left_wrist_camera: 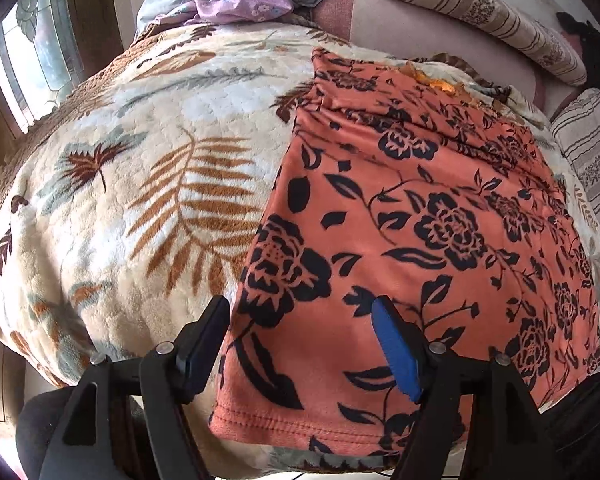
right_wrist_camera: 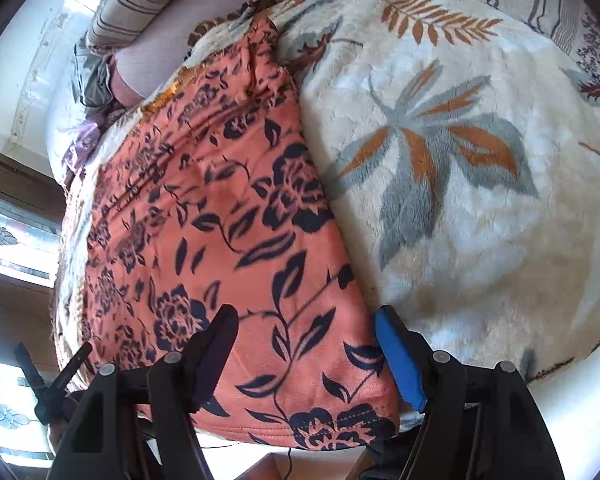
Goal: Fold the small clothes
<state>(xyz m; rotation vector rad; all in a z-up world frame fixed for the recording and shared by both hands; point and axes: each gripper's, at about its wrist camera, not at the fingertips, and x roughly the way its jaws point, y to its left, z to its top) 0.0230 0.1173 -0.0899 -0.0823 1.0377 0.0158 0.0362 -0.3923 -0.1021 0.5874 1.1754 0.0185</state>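
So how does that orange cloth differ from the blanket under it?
The orange cloth has black roses; the blanket is cream with brown and grey leaves. The cloth is much smaller and lies on top, covering only part of the blanket. The cloth shows a stitched hem; the blanket looks thicker and fluffier. Both are soft, patterned and spread flat.

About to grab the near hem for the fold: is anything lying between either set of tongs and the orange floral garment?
Nothing visible. The left tongs and right tongs stand open over the near corners of the orange floral garment, which lies bare on the leaf-print blanket.
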